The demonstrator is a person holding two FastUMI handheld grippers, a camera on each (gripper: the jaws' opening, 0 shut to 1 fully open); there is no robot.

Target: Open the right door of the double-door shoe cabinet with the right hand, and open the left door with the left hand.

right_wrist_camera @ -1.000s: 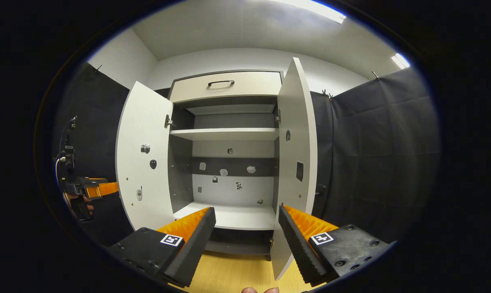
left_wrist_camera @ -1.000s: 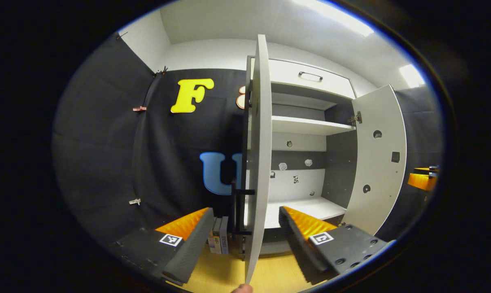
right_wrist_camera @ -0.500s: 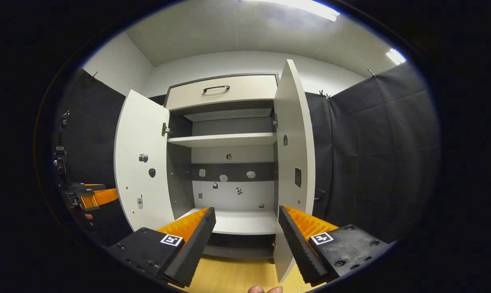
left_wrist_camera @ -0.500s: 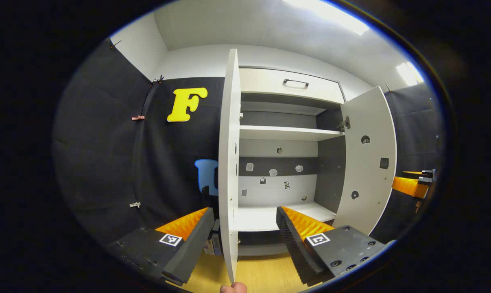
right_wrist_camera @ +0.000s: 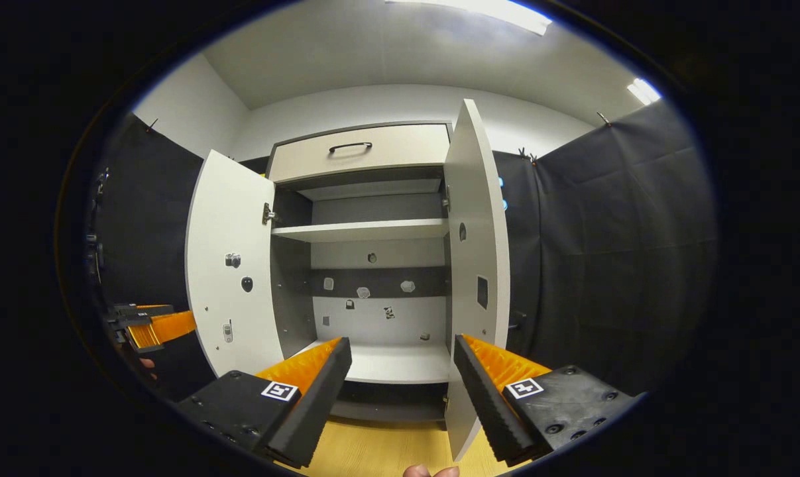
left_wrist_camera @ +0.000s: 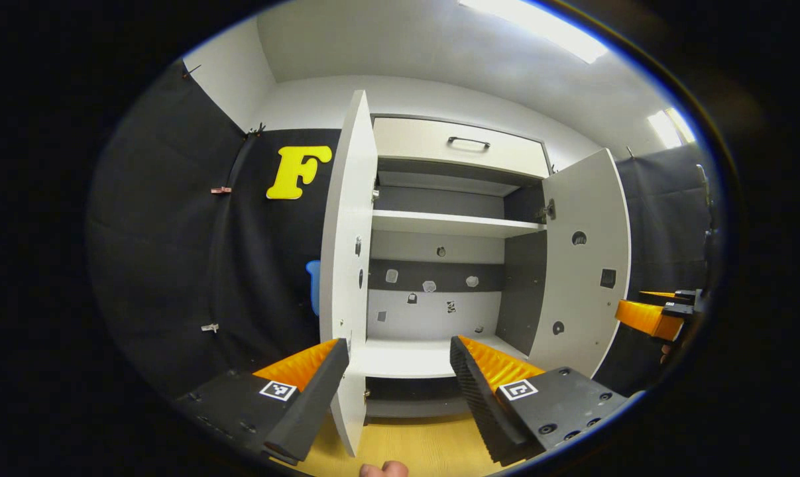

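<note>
Both doors stood open at frame centre: left door (left_wrist_camera: 344, 265), right door (right_wrist_camera: 476, 265). Your left gripper (left_wrist_camera: 393, 391) and right gripper (right_wrist_camera: 400, 391) had jaws wide, holding nothing; you needed only to back off straight

Left gripper (left_wrist_camera: 396, 371), left gripper view: fingers spread wide apart, nothing between them; a fingertip (left_wrist_camera: 383, 469) of the holding hand shows at the bottom edge. Right gripper (right_wrist_camera: 400, 371), right gripper view: fingers likewise parted and empty, pointing forward, with the other gripper seen far to the left at similar height.
</note>
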